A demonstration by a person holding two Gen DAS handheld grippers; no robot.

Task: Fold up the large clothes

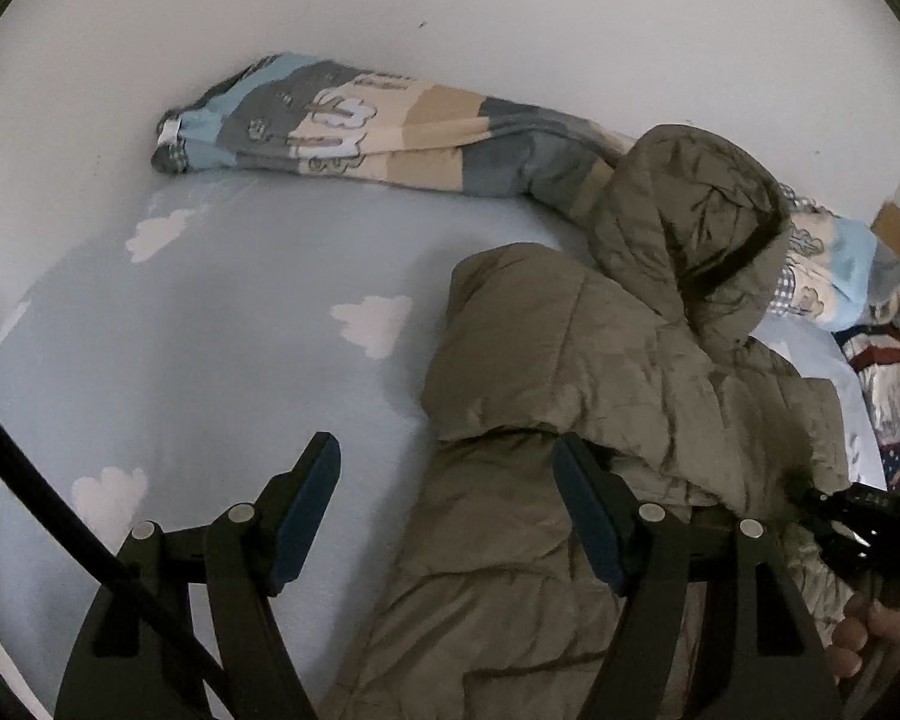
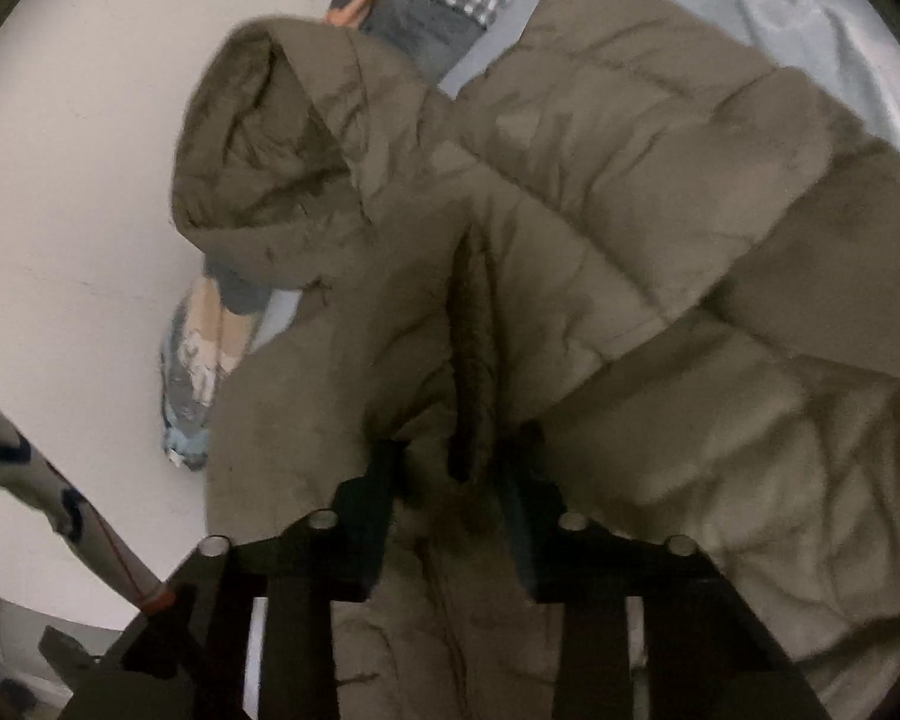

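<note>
Jacket on bed; left gripper spread wide.

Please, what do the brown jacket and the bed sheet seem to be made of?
Jacket: probably thin synthetic shell, nylon or polyester, over padding. Signs: stitched puffy sections, fine crinkles, a slight sheen. Whether the filling is down or fibre cannot be told.

Sheet: likely woven cotton or a cotton blend, matte finish. Signs: no shine, soft shallow wrinkles, flat printed white clouds on pale blue.

jackets: 1 | quilts: 1 | tools: 2
</note>
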